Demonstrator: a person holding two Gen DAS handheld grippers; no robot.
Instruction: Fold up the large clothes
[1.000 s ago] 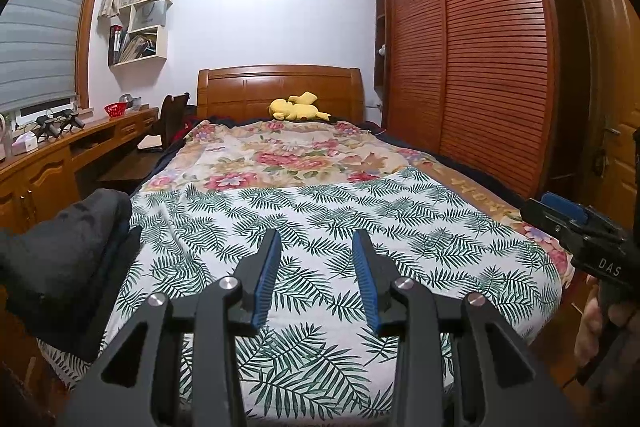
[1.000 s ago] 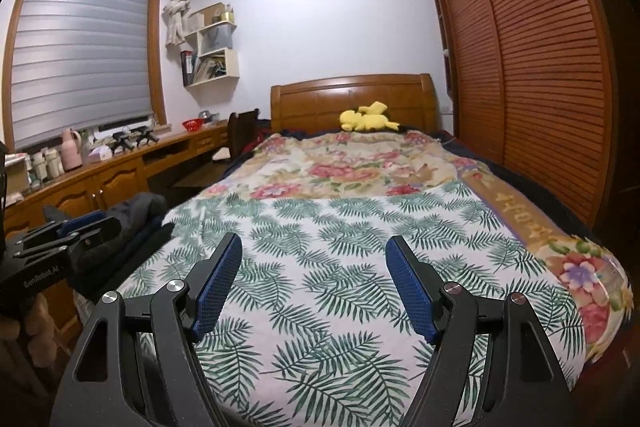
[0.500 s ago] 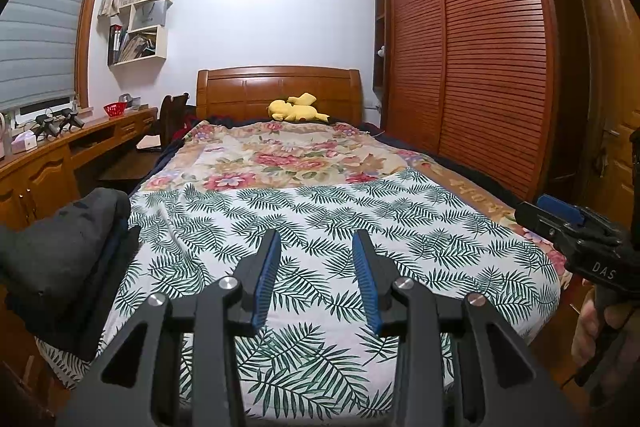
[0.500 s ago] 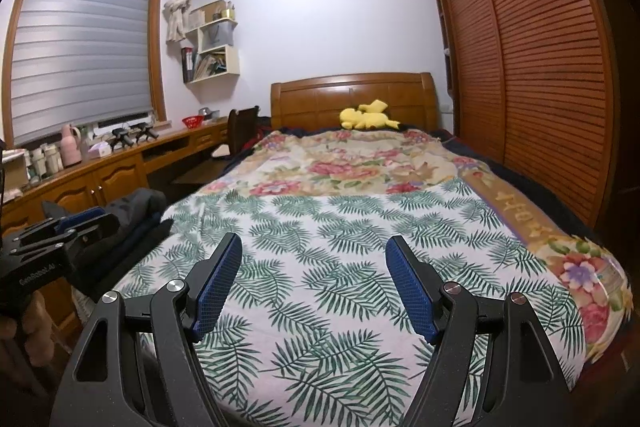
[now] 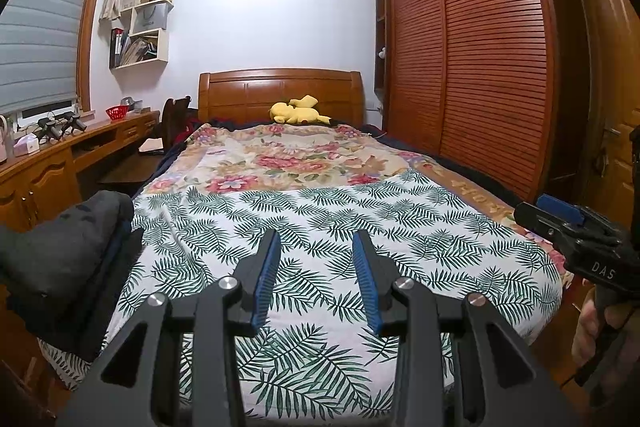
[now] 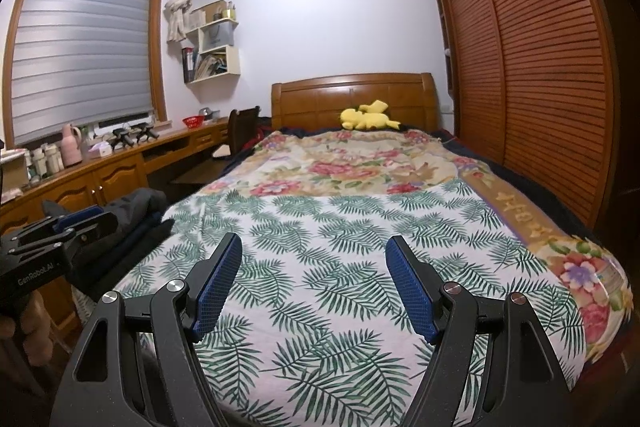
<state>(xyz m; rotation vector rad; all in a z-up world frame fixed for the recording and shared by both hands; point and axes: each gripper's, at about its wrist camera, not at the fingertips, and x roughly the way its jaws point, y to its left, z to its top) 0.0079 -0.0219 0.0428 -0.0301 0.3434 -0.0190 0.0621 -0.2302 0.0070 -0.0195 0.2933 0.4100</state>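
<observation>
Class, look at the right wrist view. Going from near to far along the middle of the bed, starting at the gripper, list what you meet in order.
right gripper → palm-leaf sheet → floral quilt → yellow plush toy → wooden headboard → white wall

I see my right gripper [image 6: 314,259], jaws apart and empty, above the palm-leaf sheet [image 6: 320,267]; dark folded clothes [image 6: 136,215] lie at the bed's left edge.
</observation>
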